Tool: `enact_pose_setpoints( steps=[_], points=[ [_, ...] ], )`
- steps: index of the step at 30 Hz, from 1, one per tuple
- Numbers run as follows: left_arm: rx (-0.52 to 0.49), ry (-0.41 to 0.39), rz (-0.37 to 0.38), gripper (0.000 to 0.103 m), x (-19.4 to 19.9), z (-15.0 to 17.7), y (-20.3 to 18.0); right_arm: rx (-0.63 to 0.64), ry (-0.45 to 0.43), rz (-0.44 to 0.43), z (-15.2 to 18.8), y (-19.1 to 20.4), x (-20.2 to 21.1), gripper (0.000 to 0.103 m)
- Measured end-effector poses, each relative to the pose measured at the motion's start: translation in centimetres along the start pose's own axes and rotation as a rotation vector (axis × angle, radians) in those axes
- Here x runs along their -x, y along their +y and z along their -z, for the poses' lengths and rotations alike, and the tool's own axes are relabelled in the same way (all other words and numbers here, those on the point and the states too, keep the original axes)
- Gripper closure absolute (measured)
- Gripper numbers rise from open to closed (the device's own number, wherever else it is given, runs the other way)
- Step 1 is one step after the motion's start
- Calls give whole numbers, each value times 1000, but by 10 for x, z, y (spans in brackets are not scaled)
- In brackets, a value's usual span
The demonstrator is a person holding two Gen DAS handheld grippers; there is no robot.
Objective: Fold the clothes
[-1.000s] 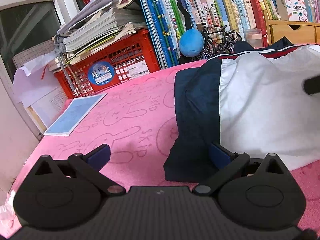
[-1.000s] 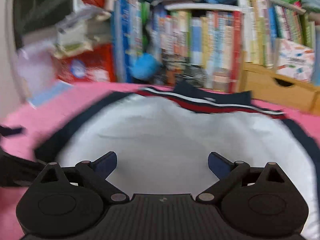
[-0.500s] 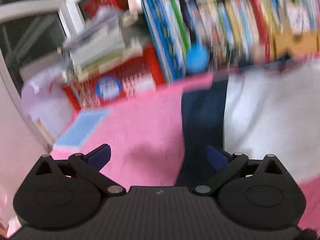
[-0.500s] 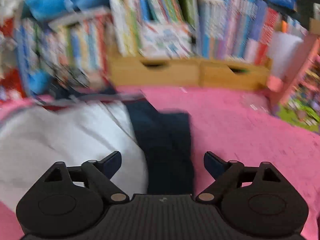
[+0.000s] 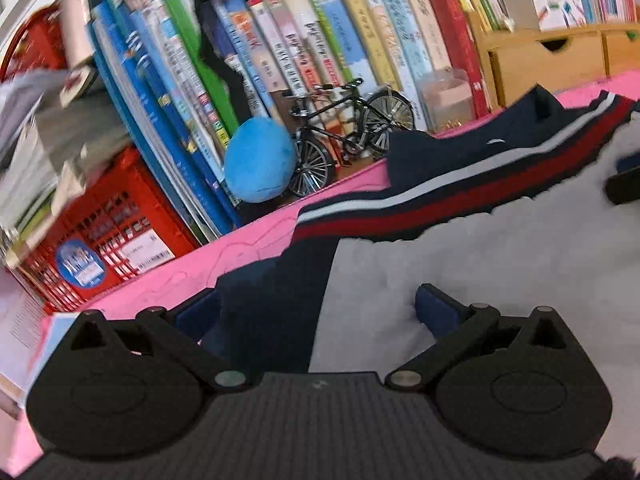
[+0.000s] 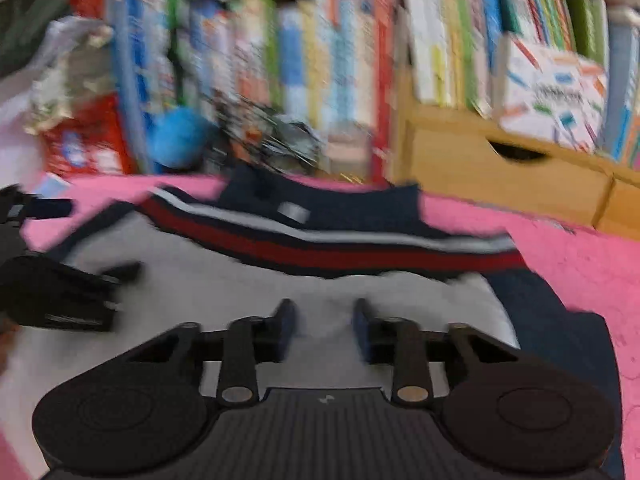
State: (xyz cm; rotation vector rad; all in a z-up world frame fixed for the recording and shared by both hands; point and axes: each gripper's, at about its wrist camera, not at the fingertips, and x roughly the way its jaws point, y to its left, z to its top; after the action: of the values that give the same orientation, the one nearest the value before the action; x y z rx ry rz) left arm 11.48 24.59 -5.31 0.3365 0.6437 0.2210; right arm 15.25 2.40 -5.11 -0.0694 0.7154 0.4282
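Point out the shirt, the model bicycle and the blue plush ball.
shirt [image 5: 500,256], left wrist view, on its white body panel.
model bicycle [image 5: 348,136], left wrist view, on its black frame.
blue plush ball [image 5: 258,160], left wrist view, on its rounded front.

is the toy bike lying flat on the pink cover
No, the toy bike stands upright on its wheels against the books.

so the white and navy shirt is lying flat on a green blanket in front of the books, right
Not quite. The shirt does lie flat in front of the books, but the blanket under it is pink, not green. The left wrist view shows this clearly.
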Motion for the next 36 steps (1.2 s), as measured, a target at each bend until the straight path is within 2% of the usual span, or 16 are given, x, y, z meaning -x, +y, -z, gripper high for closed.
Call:
enact_pose_setpoints(
  steps=[1, 4, 10, 11, 13, 14, 17, 18, 19, 20, 21, 23, 26, 30, 33, 36],
  points=[
    [7, -16, 4, 0, 1, 3, 2, -23, -2, 1, 4, -12, -1, 103],
    [-11, -51, 3, 0, 4, 9, 1, -91, -8, -1, 13, -45, -2, 103],
    [44, -29, 62, 0, 0, 3, 12, -173, -63, -17, 24, -83, 16, 103],
    [52, -25, 69, 0, -1, 3, 13, -184, -70, -1, 24, -88, 19, 103],
    [54, -23, 71, 0, -1, 3, 13, -158, -77, 159, 22, -92, 21, 103],
    [51, -25, 68, 0, 0, 3, 12, -155, -68, 211, 23, -99, 20, 103],
    [21, -34, 41, 0, 1, 4, 6, -211, -40, 201, 20, -113, 17, 103],
    [9, -39, 32, 0, 2, 4, 4, -207, -36, 240, 17, -111, 18, 103],
    [2, -41, 28, 0, 2, 4, 2, -195, -33, 293, 14, -106, 21, 97],
    [0, -41, 27, 0, 2, 4, 2, -183, -30, 347, 10, -101, 23, 74],
    [1, -39, 29, 0, 2, 4, 3, -174, -47, 352, 9, -93, 29, 68],
    [13, -34, 41, 0, 0, 4, 5, -157, -93, 333, 7, -74, 45, 66],
    [27, -30, 53, 0, -1, 4, 7, -83, -141, 168, 8, -30, 74, 62],
    [22, -32, 48, 0, -1, 5, 5, 35, -94, -1, 20, 27, 86, 50],
    [21, -34, 50, 0, -1, 5, 5, 41, -4, -50, 37, 51, 82, 45],
    [15, -37, 46, 0, -1, 6, 3, 37, 20, -5, 54, 59, 81, 35]
  ],
)
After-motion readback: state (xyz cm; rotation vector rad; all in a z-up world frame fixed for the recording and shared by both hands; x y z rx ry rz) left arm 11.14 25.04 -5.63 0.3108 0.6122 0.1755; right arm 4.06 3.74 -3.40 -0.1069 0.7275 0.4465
